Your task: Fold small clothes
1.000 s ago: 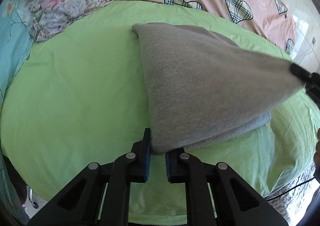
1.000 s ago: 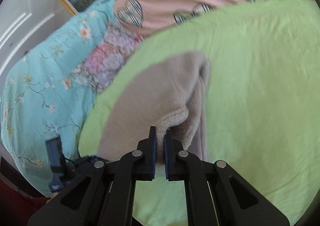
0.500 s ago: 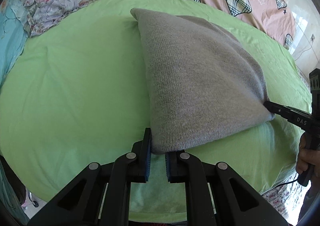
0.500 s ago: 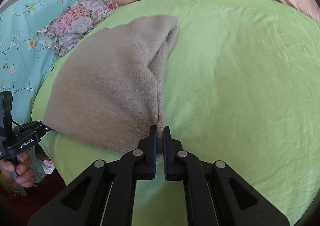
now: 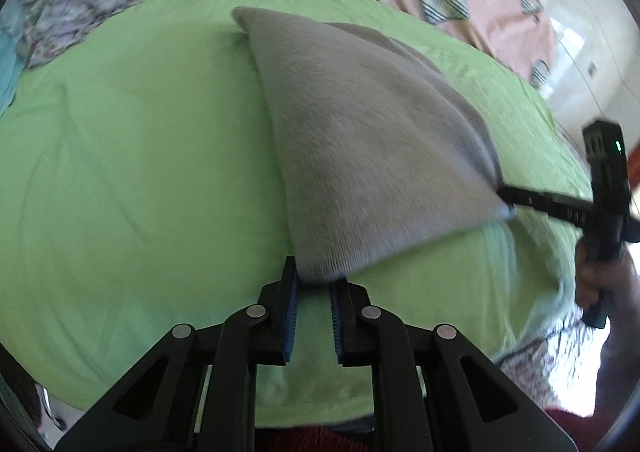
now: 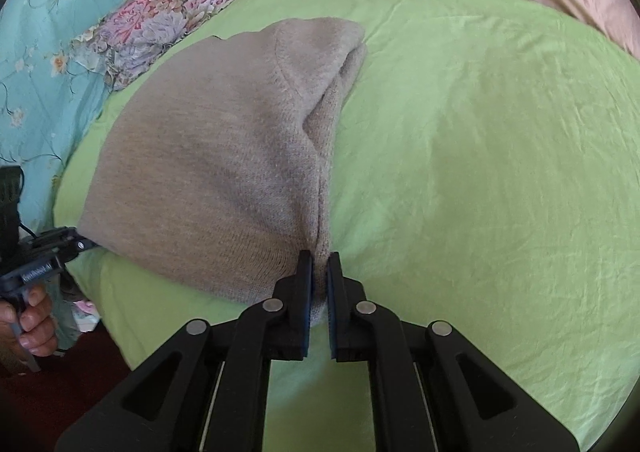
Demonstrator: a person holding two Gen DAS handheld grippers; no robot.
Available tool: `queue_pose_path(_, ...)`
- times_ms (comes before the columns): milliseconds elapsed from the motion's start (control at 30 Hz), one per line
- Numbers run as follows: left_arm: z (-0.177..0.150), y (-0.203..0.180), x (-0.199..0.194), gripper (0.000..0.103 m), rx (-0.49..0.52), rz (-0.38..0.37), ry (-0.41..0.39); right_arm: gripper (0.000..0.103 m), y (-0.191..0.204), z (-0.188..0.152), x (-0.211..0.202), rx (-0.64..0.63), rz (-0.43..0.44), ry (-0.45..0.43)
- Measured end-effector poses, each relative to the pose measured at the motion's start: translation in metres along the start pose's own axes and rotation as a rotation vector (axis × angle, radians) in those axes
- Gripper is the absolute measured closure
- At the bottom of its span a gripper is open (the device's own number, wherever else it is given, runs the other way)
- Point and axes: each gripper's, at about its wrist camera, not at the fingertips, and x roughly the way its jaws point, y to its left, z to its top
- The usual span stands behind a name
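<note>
Left wrist: sweater (image 5: 372, 140) corner (blurred) seemingly between hand-held gripper (image 5: 313, 288) pads.

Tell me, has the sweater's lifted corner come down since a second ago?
Yes. The grey sweater has sunk from a raised, stretched corner to lie flat on the green sheet.

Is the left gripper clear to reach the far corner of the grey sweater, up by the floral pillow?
Probably yes. The left gripper sits at the near corner of the grey sweater, and only bare green sheet lies alongside it up to the far corner. The right gripper is at the other near corner, well aside.
</note>
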Motion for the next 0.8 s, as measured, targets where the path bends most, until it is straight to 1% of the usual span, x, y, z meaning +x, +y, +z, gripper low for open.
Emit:
queue_pose_path(33,-0.002,0.002,-0.006,0.089,0.008,-0.022,-0.002,0.089,-0.005,0.001,-0.007,0.032,0.029,-0.005)
queue_pose_path(67,-0.004,0.004,-0.012,0.089,0.011,-0.041,-0.009,0.087,-0.010,0.003,-0.014,0.055,0.054,-0.021)
queue_pose_path(167,0.001,0.008,-0.035,0.089,0.011,-0.102,-0.057,0.086,-0.025,0.016,-0.035,0.141,0.143,-0.098)
queue_pose_path(200,0.006,0.006,-0.040,0.086,0.005,-0.114,-0.077,0.086,-0.029,0.023,-0.038,0.159,0.165,-0.121)
queue_pose_path(233,0.012,0.004,-0.043,0.086,-0.004,-0.126,-0.098,0.084,-0.032,0.032,-0.037,0.175,0.181,-0.140)
queue_pose_path(300,0.025,0.001,-0.045,0.083,-0.007,-0.141,-0.127,0.082,-0.032,0.048,-0.029,0.193,0.187,-0.157)
queue_pose_path(367,0.037,-0.004,-0.042,0.078,-0.008,-0.126,-0.144,0.080,-0.034,0.065,-0.012,0.233,0.225,-0.156)
queue_pose_path(433,0.046,-0.007,-0.037,0.078,-0.010,-0.124,-0.150,0.076,-0.037,0.073,0.001,0.269,0.262,-0.140)
queue_pose_path(500,0.052,-0.009,-0.030,0.078,-0.017,-0.126,-0.140,0.075,-0.038,0.082,0.015,0.305,0.288,-0.126)
queue_pose_path(600,0.055,-0.009,-0.021,0.078,-0.020,-0.134,-0.114,0.075,-0.038,0.088,0.028,0.335,0.300,-0.100)
queue_pose_path(633,0.050,-0.009,-0.020,0.078,-0.018,-0.133,-0.111,0.075,-0.039,0.089,0.033,0.347,0.313,-0.092)
queue_pose_path(700,0.049,-0.009,-0.015,0.076,-0.019,-0.135,-0.100,0.075,-0.039,0.090,0.037,0.338,0.315,-0.092)
queue_pose_path(733,0.049,-0.010,-0.014,0.076,-0.021,-0.138,-0.096,0.081,-0.038,0.091,0.036,0.325,0.316,-0.102)
queue_pose_path(767,0.049,-0.011,-0.013,0.076,-0.019,-0.140,-0.092,0.093,-0.036,0.094,0.034,0.308,0.325,-0.116)
queue_pose_path(800,0.050,-0.012,-0.012,0.076,-0.015,-0.141,-0.091,0.096,-0.037,0.097,0.031,0.298,0.326,-0.126)
